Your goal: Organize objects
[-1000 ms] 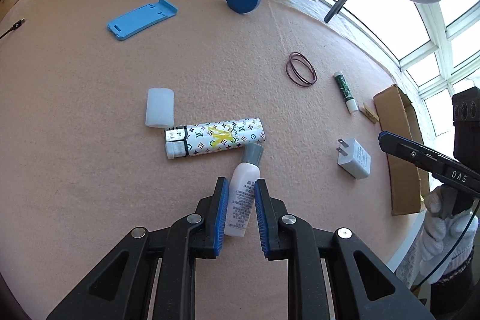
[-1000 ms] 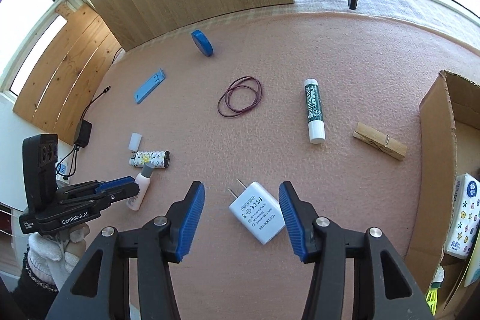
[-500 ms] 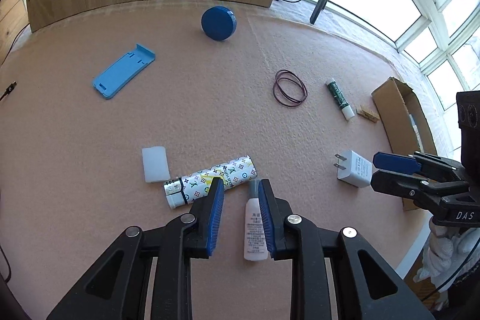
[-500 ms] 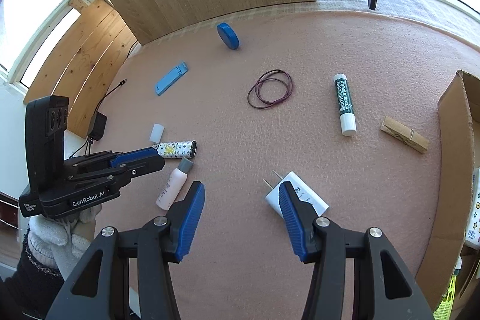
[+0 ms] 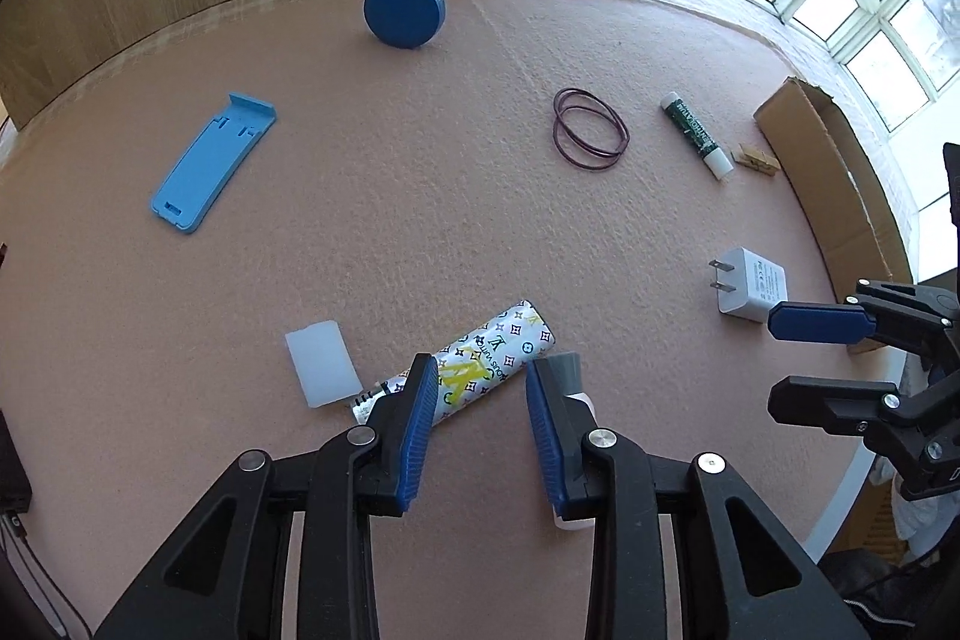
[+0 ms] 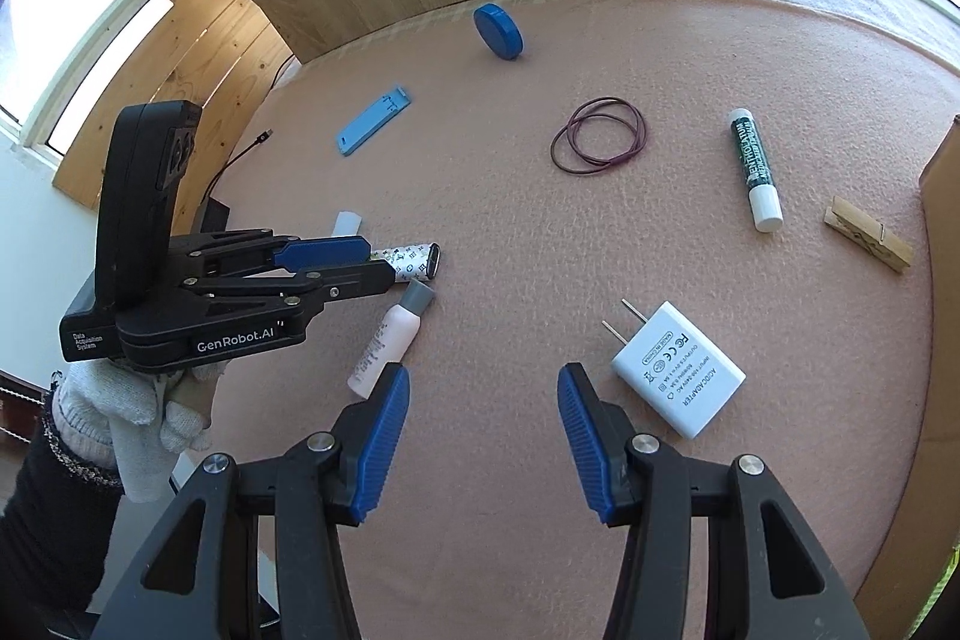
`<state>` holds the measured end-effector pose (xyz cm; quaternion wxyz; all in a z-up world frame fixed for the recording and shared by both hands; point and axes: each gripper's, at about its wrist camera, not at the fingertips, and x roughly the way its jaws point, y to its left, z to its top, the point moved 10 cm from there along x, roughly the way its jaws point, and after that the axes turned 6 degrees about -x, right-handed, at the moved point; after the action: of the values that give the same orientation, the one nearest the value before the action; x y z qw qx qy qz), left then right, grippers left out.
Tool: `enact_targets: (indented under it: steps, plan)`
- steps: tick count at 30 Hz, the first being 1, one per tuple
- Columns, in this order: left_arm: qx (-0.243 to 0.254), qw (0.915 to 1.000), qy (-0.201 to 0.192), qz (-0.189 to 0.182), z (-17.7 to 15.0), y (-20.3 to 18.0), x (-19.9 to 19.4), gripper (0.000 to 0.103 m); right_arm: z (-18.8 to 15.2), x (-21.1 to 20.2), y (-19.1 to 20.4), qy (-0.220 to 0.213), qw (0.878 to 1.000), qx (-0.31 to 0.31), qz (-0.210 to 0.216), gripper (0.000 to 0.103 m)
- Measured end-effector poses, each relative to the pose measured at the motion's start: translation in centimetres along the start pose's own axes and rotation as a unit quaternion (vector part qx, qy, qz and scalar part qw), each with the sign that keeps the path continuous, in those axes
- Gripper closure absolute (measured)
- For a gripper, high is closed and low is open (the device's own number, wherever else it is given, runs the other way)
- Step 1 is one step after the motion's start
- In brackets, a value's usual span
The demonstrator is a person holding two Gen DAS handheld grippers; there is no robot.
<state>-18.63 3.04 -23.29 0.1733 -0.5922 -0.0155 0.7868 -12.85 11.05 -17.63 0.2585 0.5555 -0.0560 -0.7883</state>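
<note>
My left gripper [image 5: 480, 403] stands open above the felt, with the lower end of a patterned white tube [image 5: 498, 346] showing between its fingers. A pink bottle with a grey cap [image 5: 567, 370] lies just outside its right finger, untouched. In the right wrist view the left gripper [image 6: 372, 265] hovers over the tube [image 6: 411, 262] and the bottle [image 6: 390, 334]. My right gripper [image 6: 486, 418] is open over bare felt. A white plug charger [image 6: 678, 370] lies just right of its right finger.
On the pink felt lie a white cap [image 5: 321, 361], a blue phone stand [image 5: 210, 160], a blue round tin [image 5: 405, 10], dark rubber bands [image 5: 591, 130], a green-labelled stick [image 5: 696, 133] and a clothespin [image 5: 756, 160]. A cardboard box [image 5: 828, 184] stands at the right edge.
The left jaws widened and swung left, off the pink bottle that lay between them and onto the tube. The right gripper slid left, so the charger now lies outside its fingers.
</note>
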Motion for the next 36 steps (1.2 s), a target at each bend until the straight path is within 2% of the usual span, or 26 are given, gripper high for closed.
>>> enact_targets:
  steps: [6, 12, 16, 19, 23, 27, 29, 30, 31, 36]
  plan:
    - [0.025, 0.9990, -0.007, 0.036, 0.3, 0.5, 0.4, 0.070, -0.1, 0.3, 0.3, 0.007, 1.000, -0.006, -0.001, 0.055]
    - [0.038, 0.9991, 0.015, 0.006, 0.7, -0.3, 1.2, 0.069, 0.1, 0.5, 1.0, 0.009, 1.000, -0.011, -0.002, 0.055]
    - [0.046, 0.9986, 0.021, 0.014, -0.4, -0.4, 1.5, 0.069, 0.0, 0.3, 0.9, 0.009, 1.000, -0.010, -0.003, 0.055]
    - [0.021, 0.9993, 0.016, 0.028, -1.3, 0.5, 1.0, 0.076, 0.0, 0.2, 0.7, 0.007, 1.000, -0.007, -0.005, 0.055]
    - [-0.016, 0.9990, 0.002, 0.043, -2.8, 1.8, 0.1, 0.077, 0.2, 0.6, 1.0, 0.010, 1.000, -0.012, -0.005, 0.055]
    - [-0.040, 0.9985, -0.013, 0.037, -4.5, 2.4, -0.6, 0.077, 0.5, 1.6, 2.2, 0.019, 1.000, -0.024, 0.002, 0.055]
    - [-0.049, 0.9982, -0.017, 0.031, -5.0, 2.7, -0.9, 0.073, 0.7, 2.4, 3.0, 0.027, 0.999, -0.032, 0.003, 0.055]
    - [-0.055, 0.9979, -0.022, 0.027, -5.1, 2.8, -1.1, 0.065, 0.8, 3.0, 3.4, 0.031, 0.999, -0.035, 0.002, 0.055]
    - [-0.060, 0.9975, -0.026, 0.026, -5.2, 3.0, -1.2, 0.062, 0.9, 3.5, 3.6, 0.038, 0.999, -0.036, 0.000, 0.055]
    - [-0.068, 0.9965, -0.036, 0.032, -5.5, 3.2, -1.2, 0.062, 1.1, 6.5, 4.5, 0.064, 0.997, -0.031, -0.012, 0.055]
